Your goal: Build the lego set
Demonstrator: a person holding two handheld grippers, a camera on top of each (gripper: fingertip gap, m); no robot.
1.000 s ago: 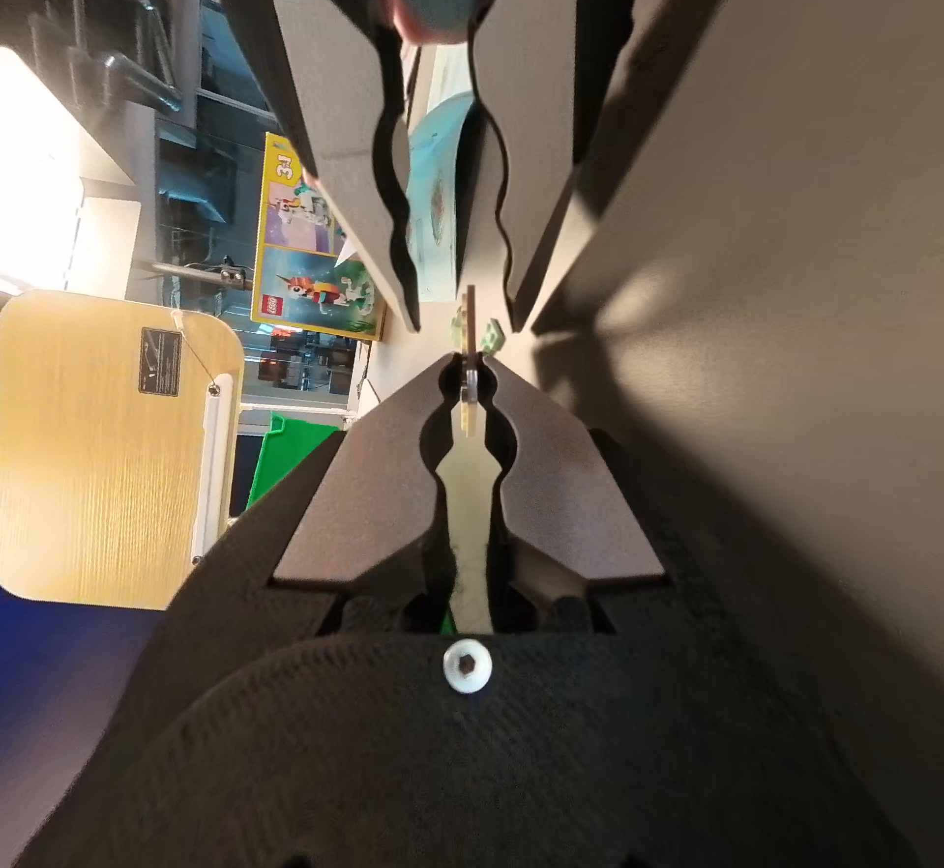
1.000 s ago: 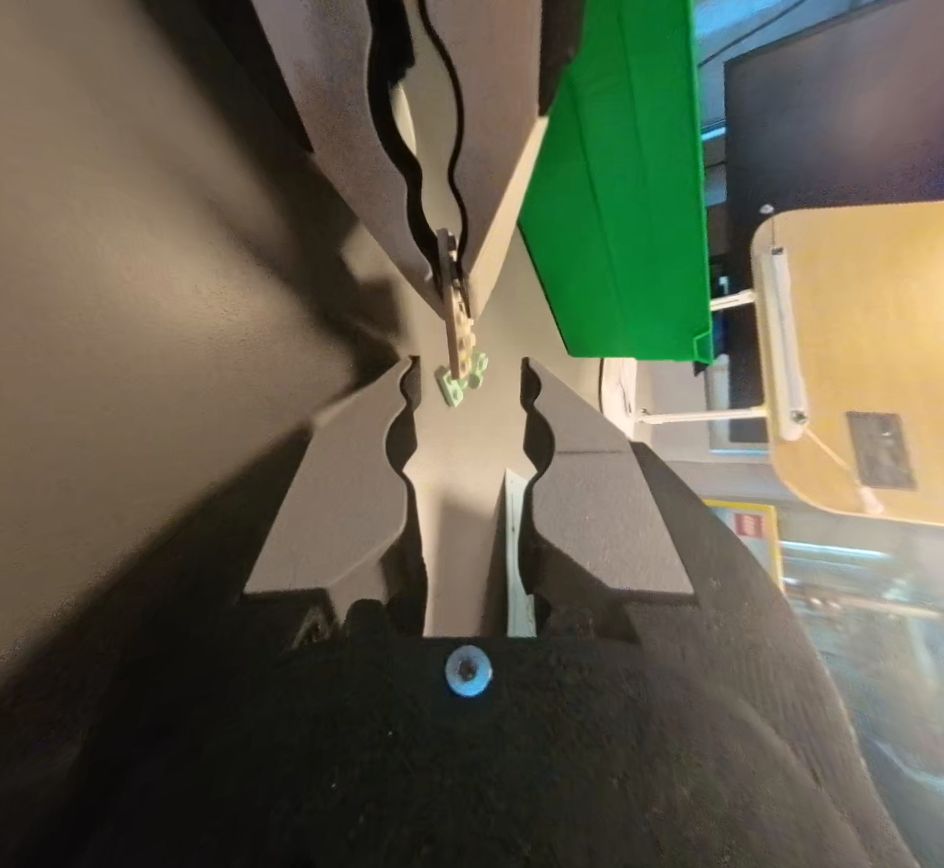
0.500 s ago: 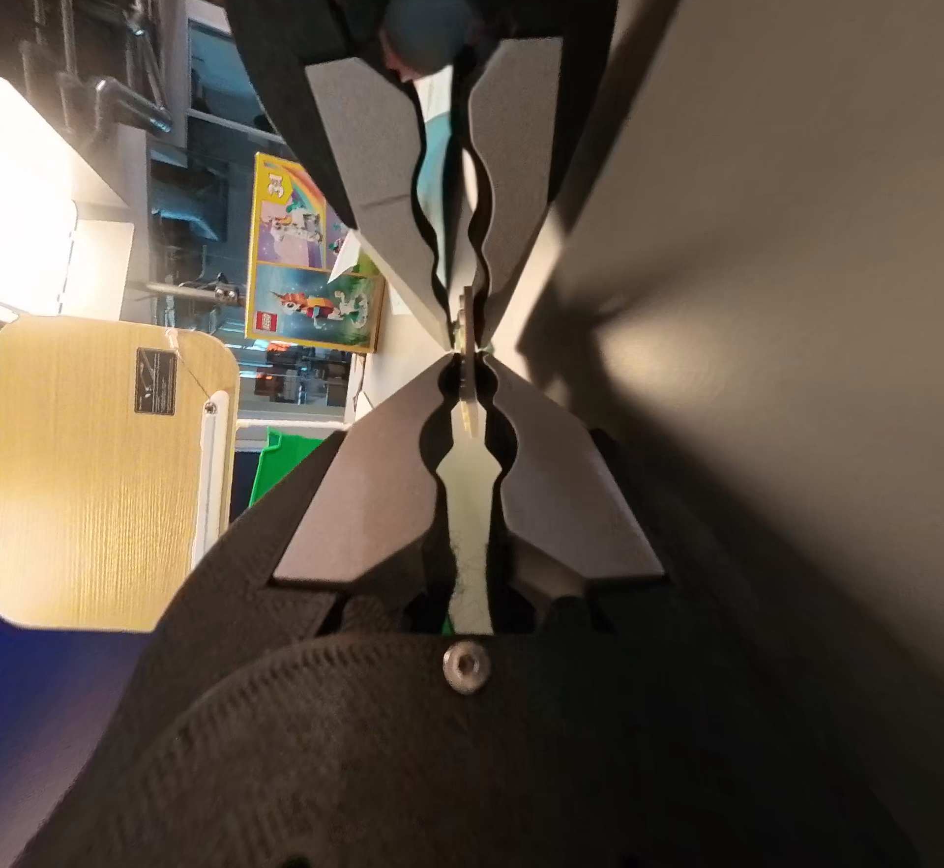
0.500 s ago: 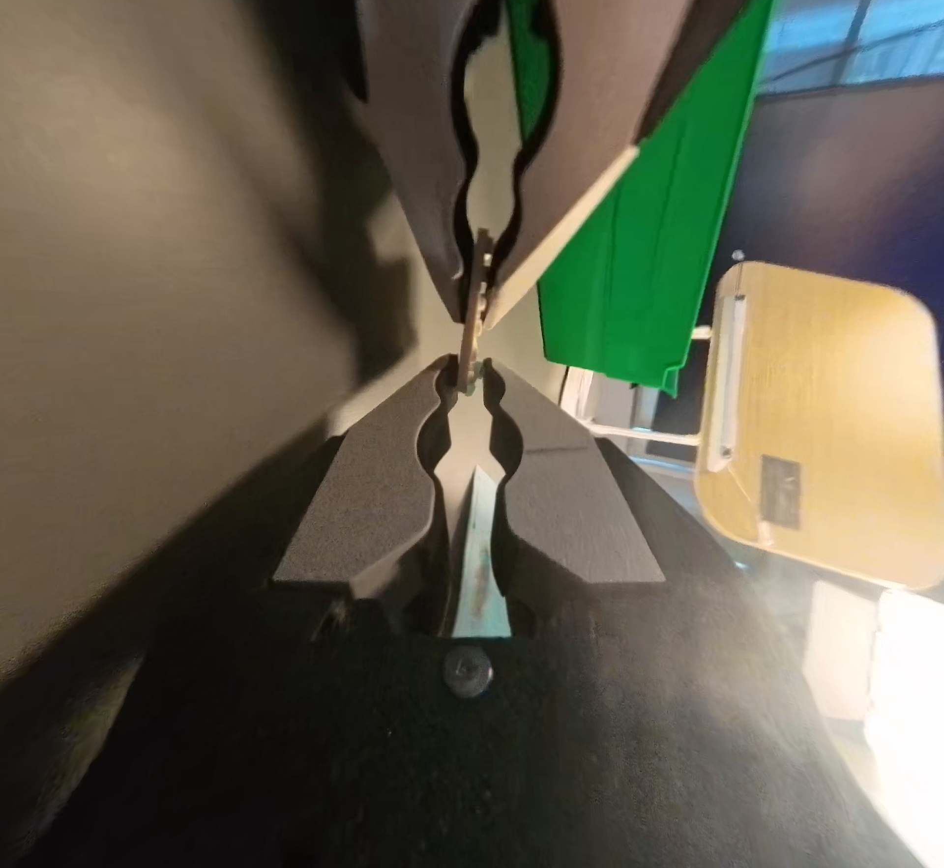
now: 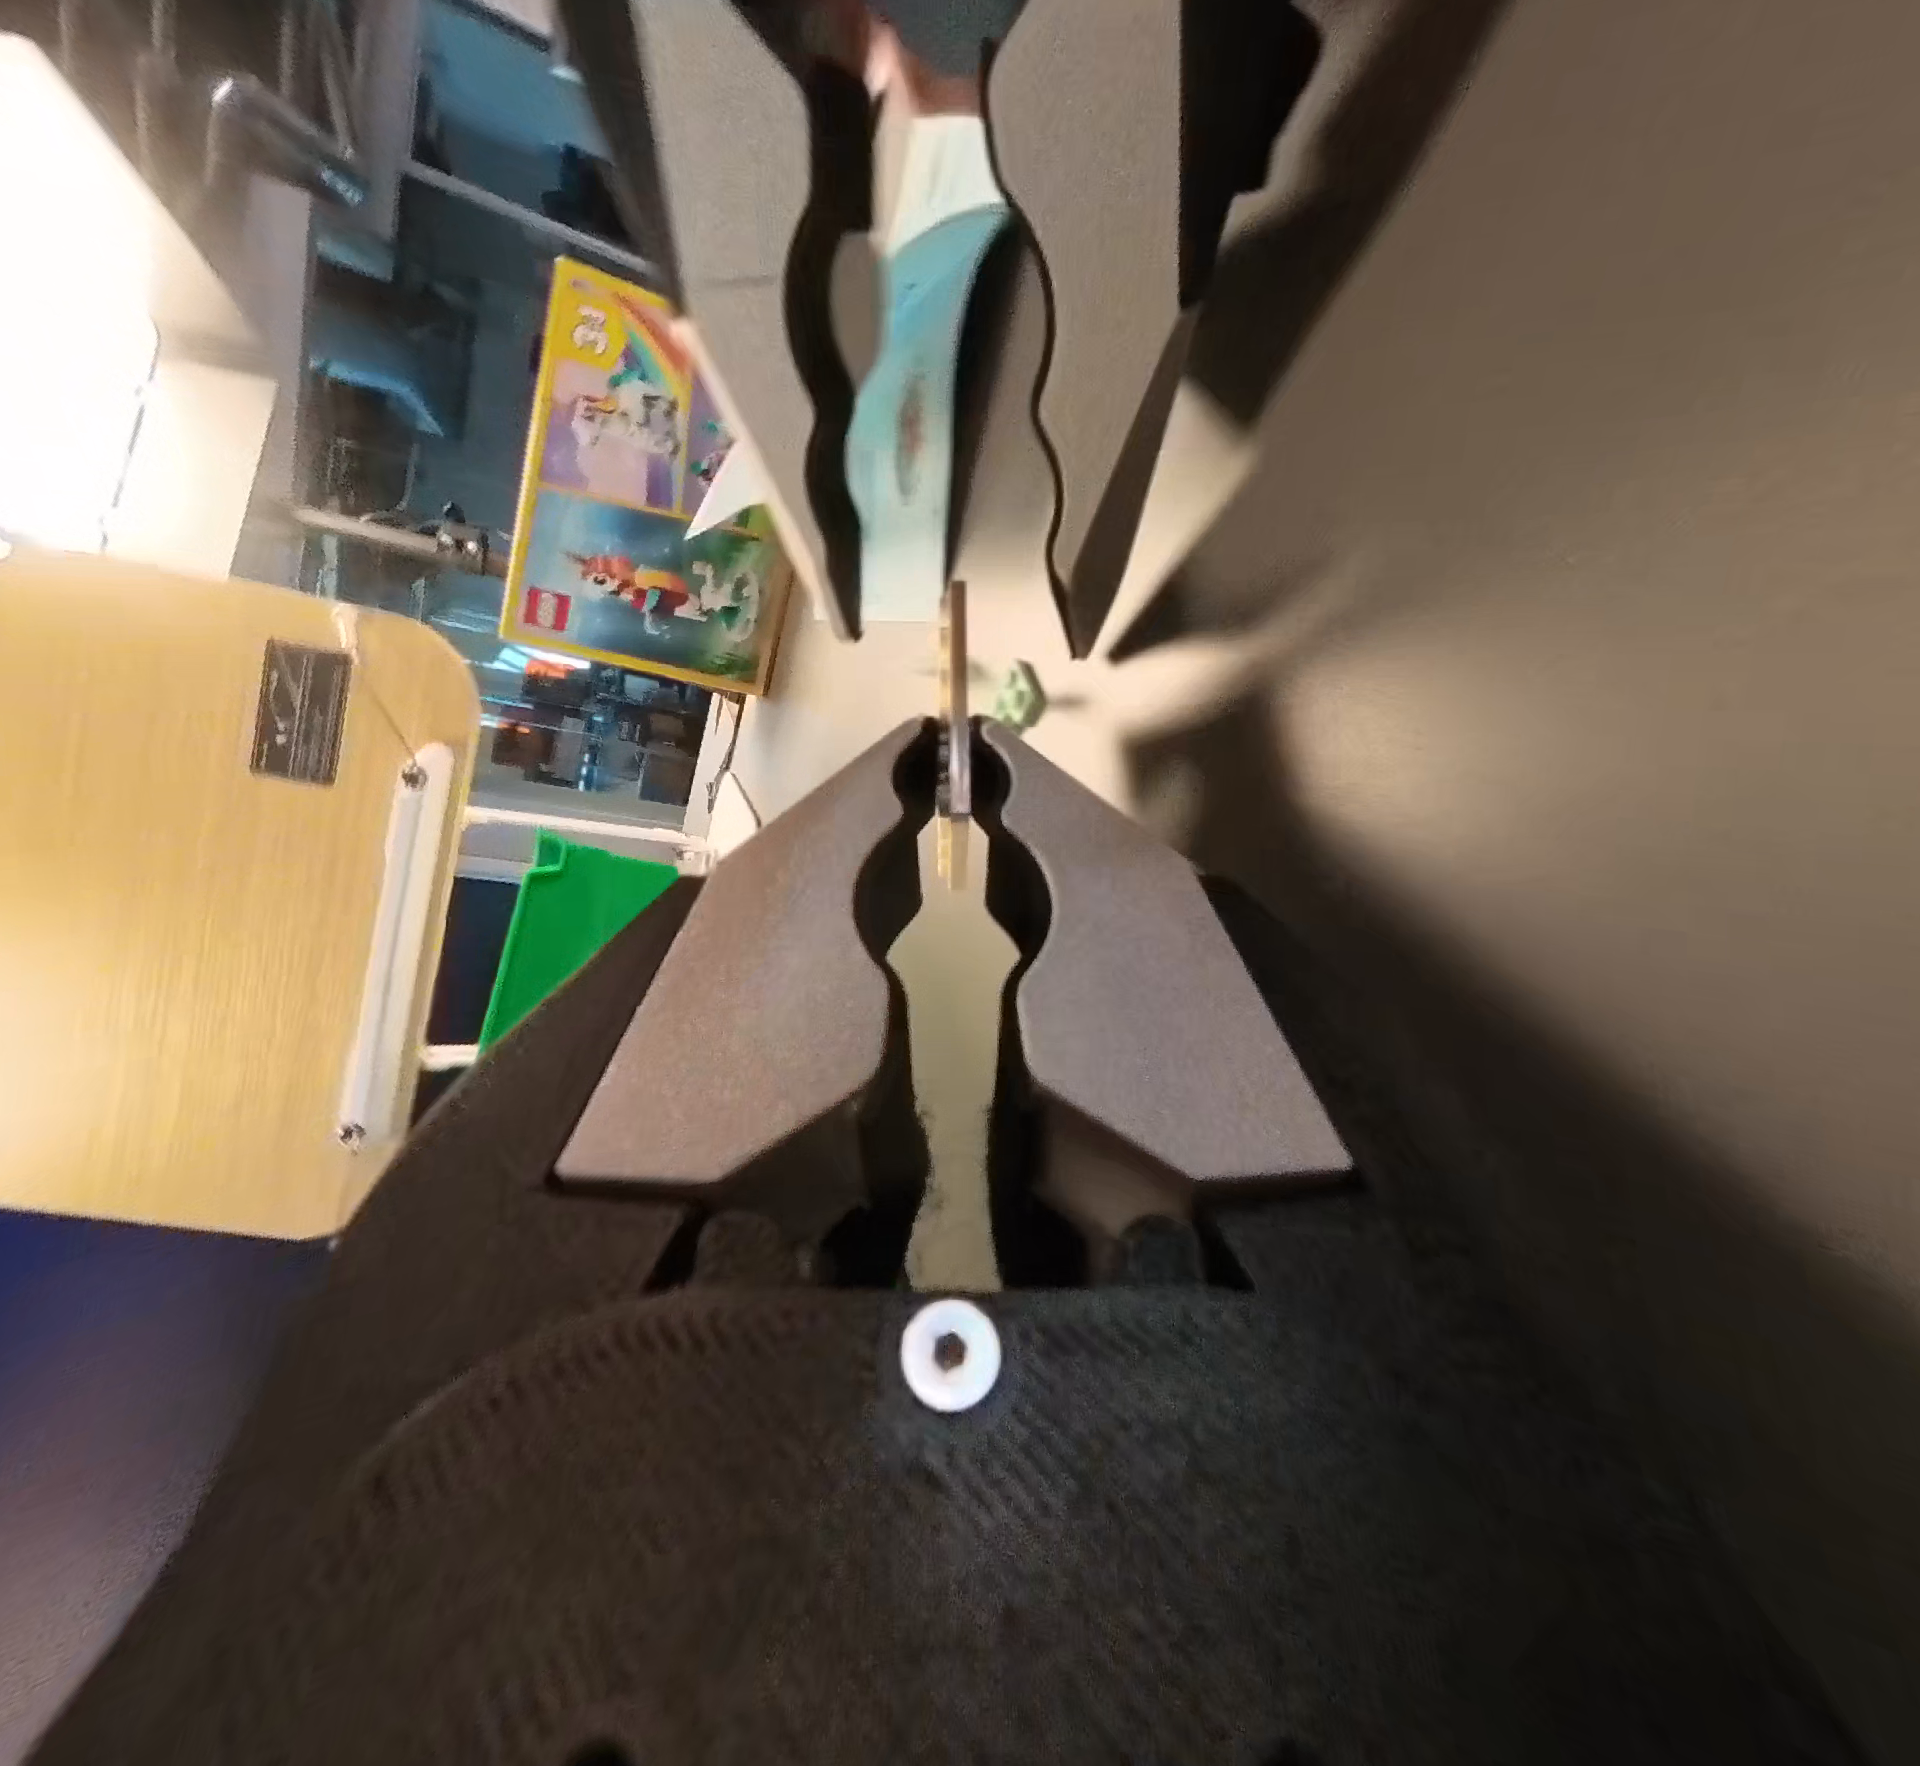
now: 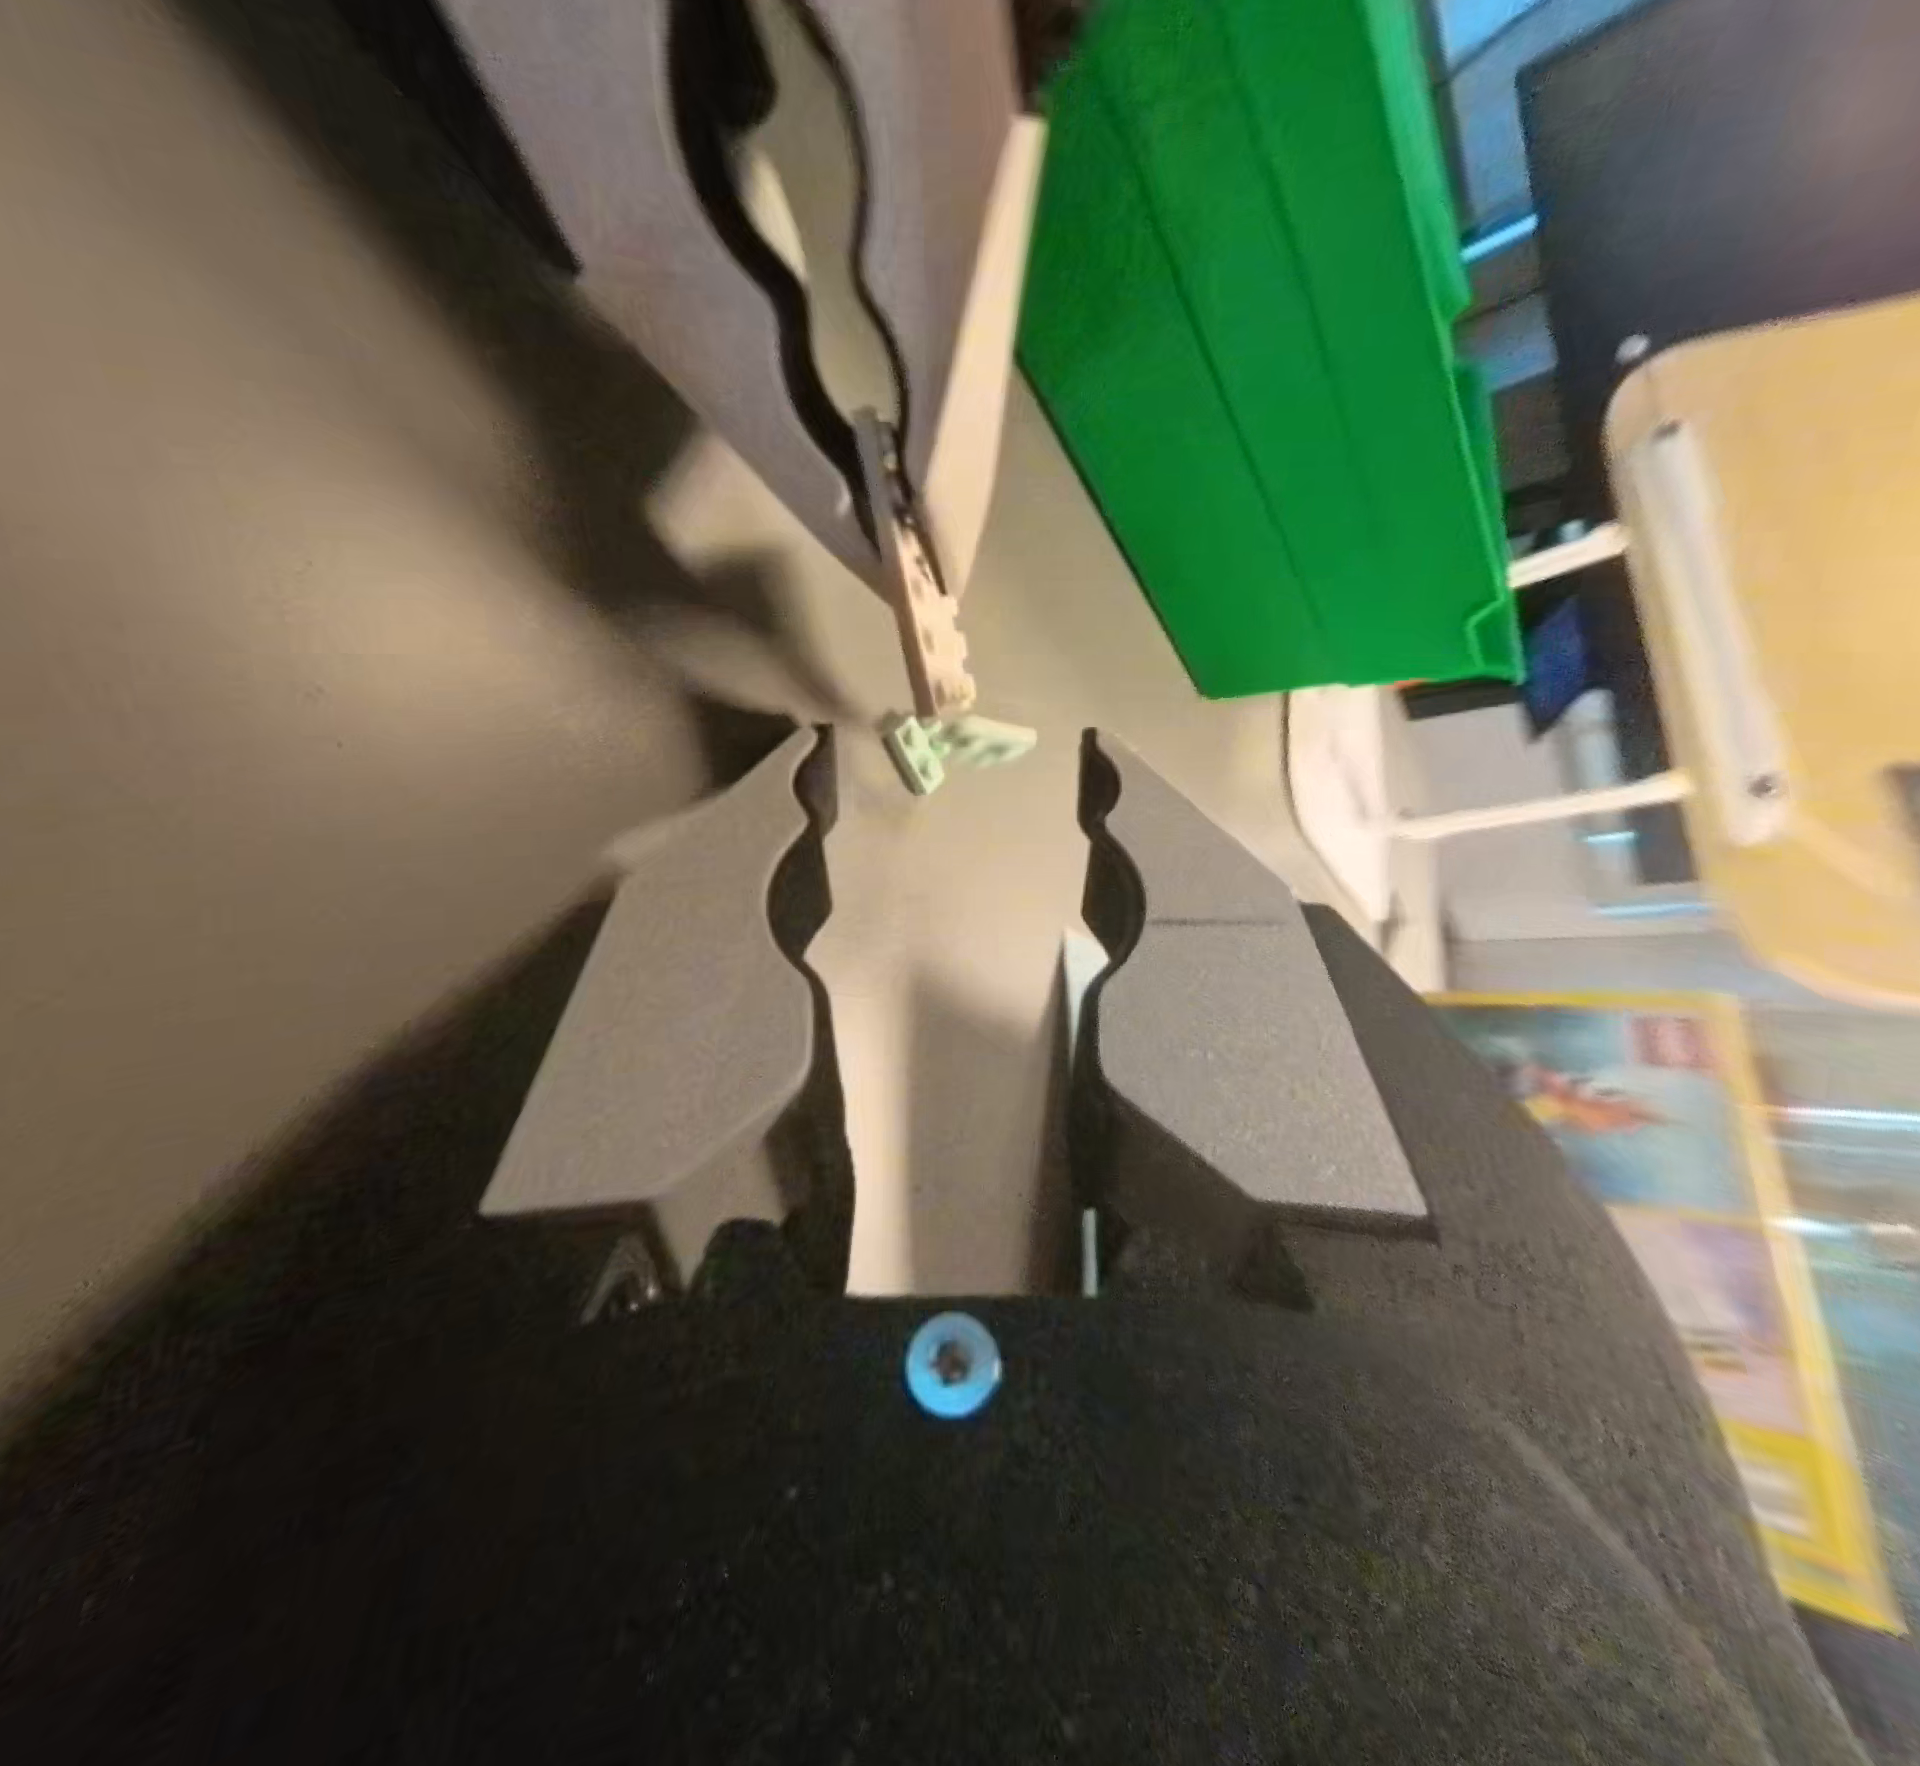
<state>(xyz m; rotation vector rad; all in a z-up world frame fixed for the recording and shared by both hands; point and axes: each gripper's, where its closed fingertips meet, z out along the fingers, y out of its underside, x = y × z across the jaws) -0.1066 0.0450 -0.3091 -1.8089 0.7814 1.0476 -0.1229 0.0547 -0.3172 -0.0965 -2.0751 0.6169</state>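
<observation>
The left tongs, matte dark-grey plastic with wavy inner edges, are clamped on a thin tan studded lego plate, held edge-on so that one end juts clear of the tips. That grip seems meant to leave the free end open for joining. In the right wrist view a small pale-green lego bracket hangs at that free end, touching it; whether it is fully pressed home I cannot tell, since the picture is blurred.

The right tongs stand apart, their fingers on either side of the green bracket without touching it, which suggests they are placed either to nip it or to let it go. Both pieces are held in the air above the smooth pale-grey bench.

Beyond lie a glossy green plastic bin, a yellow printed cardboard box standing upright on the bench, and a light wooden chair back with a white rail.
</observation>
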